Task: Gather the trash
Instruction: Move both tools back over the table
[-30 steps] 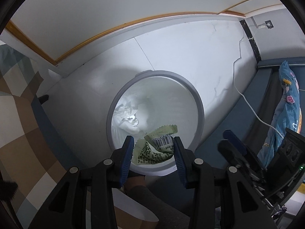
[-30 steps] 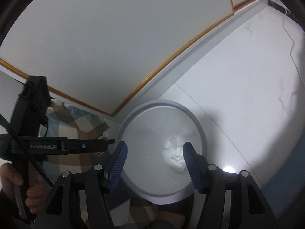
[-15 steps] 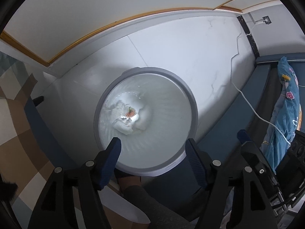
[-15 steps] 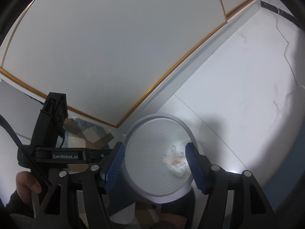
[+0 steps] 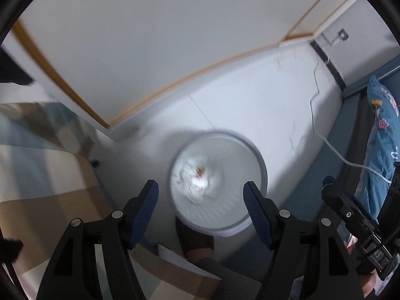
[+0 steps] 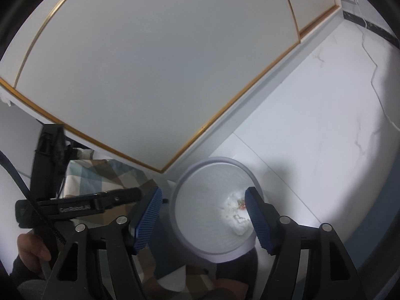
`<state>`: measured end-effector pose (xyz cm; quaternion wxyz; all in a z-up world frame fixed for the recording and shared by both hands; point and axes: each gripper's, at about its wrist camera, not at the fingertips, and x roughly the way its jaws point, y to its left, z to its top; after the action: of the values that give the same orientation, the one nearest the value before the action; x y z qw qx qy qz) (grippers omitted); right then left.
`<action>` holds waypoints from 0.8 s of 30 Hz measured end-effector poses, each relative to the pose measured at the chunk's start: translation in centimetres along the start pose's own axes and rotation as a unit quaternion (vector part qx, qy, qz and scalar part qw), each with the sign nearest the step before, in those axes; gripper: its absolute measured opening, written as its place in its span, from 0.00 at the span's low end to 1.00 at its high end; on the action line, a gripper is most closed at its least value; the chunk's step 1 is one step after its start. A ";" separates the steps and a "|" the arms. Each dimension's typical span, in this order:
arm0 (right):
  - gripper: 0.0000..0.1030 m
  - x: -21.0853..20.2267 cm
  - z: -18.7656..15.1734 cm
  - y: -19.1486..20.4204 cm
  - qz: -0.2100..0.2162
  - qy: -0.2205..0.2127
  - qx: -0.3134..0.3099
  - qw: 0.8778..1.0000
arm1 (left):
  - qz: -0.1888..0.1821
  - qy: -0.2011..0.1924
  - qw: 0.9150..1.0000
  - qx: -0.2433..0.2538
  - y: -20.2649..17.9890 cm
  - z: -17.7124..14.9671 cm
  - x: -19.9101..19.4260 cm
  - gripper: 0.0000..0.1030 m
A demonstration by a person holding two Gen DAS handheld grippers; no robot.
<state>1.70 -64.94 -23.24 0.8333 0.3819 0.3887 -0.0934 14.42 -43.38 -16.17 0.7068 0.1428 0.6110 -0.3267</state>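
Trash bin (image 5: pixel 260 167): round, white, grey-rimmed, standing on the pale floor (image 5: pixel 262 100) below and beyond both sets of fingers; contents, crumpled white paper (image 5: pixel 197 187) with a small red-orange speck, lying at the bottom of the bin; the left wrist view is motion-blurred, so no finer detail of the contents can be told.

Left gripper (image 5: pixel 200 196): blue-padded fingers spread apart, jaws lately opened wider, nothing between the pads; the bin's opening shows in the gap between the fingertips, well beyond them. Right gripper (image 6: pixel 203 200): fingers likewise spread, jaws just been opening further, nothing gripped; the bin lies between and beyond its fingertips, the paper near the right-hand fingertip as seen from that wrist.

Surroundings: a checked brown-and-blue cloth (image 5: pixel 47 165) to the left of the left fingers; a white cable (image 5: pixel 332 147) across the floor and a blue patterned fabric (image 5: pixel 380 135) to the right of them; a white panel with gold trim (image 6: pixel 160 70) beyond the bin; a person's hand (image 6: pixel 31 251) at the lower left of the right wrist view, on the handle of the left tool.
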 end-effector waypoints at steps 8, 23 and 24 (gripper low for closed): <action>0.70 -3.3 0.1 4.3 0.013 -0.028 -0.032 0.999 | 0.017 -0.086 0.995 -0.042 3.0 -2.4 -6.8 0.72; 0.77 -11.3 -2.0 15.0 0.036 -0.124 -0.138 0.982 | 0.066 -0.249 0.962 -0.094 9.1 -9.7 -18.7 0.81; 0.77 -11.7 -2.3 15.9 0.038 -0.130 -0.147 0.980 | 0.067 -0.258 0.959 -0.098 9.6 -10.1 -19.3 0.81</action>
<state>-0.42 -53.96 -6.81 0.9266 0.2543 0.2719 -0.0528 11.95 -24.58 -1.76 0.8712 0.0242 0.4261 -0.2426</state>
